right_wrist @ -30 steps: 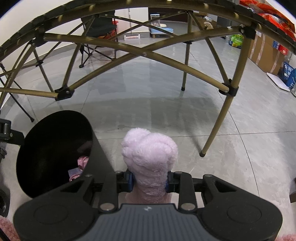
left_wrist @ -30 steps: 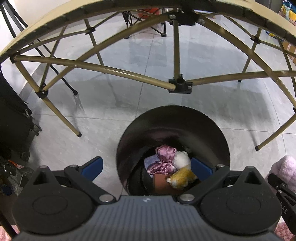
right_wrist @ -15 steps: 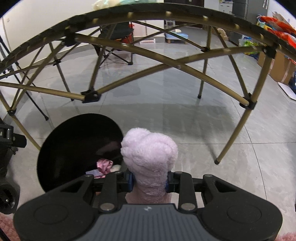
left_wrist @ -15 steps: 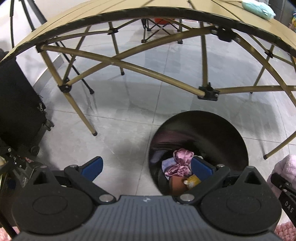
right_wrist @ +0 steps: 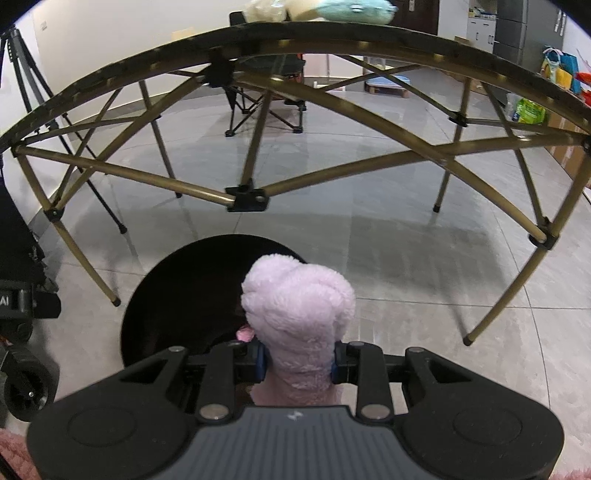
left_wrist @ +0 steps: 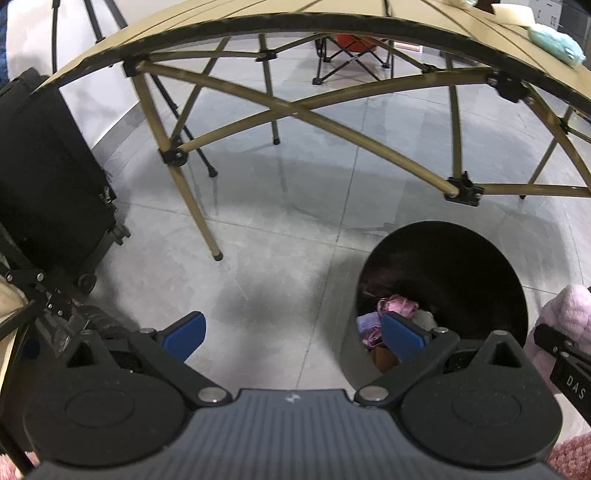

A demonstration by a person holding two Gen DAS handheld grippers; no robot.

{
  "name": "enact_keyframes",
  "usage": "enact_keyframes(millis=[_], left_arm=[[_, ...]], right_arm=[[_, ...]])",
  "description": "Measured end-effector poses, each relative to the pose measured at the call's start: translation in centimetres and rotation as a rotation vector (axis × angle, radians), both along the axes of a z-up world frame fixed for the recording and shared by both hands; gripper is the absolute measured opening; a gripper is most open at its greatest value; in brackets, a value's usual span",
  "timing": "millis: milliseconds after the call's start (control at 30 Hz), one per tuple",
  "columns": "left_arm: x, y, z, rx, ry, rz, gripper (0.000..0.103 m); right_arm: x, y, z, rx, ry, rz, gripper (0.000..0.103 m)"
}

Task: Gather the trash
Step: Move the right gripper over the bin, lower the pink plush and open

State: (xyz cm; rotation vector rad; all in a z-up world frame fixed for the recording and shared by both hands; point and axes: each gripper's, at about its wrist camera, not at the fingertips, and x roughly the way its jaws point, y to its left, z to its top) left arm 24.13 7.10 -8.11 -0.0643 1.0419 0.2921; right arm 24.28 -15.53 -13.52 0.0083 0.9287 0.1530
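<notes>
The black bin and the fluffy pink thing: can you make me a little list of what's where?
held thing: fluffy pink toy, squeezed in the right hand-held gripper
left hand-held gripper: open, nothing in it
bin: black, round, on the floor by the folding table
in the bin: shiny pink cloth and other soft bits
toy's place: above the bin's rim, not dropped yet

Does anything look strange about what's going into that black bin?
Yes. The black bin holds soft toys and cloth, not ordinary rubbish, and the right gripper clamps a fluffy pink plush item above it.
</notes>
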Motion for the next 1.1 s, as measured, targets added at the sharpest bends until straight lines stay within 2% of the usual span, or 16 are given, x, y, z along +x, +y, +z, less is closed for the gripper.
enact_keyframes(millis=[467,1100], left_arm=[[-1.3,4.2,-0.8,-0.014,0.021,0.072,0.103],[-1.6,6.6,-2.1,-0.017,0.059,0.112,0.103]], right_arm=[[1.6,4.7,-1.0,-0.02,0.037,0.056,0.028],[4.3,7.8,-4.0,-0.034,0.125,0.071,0.028]])
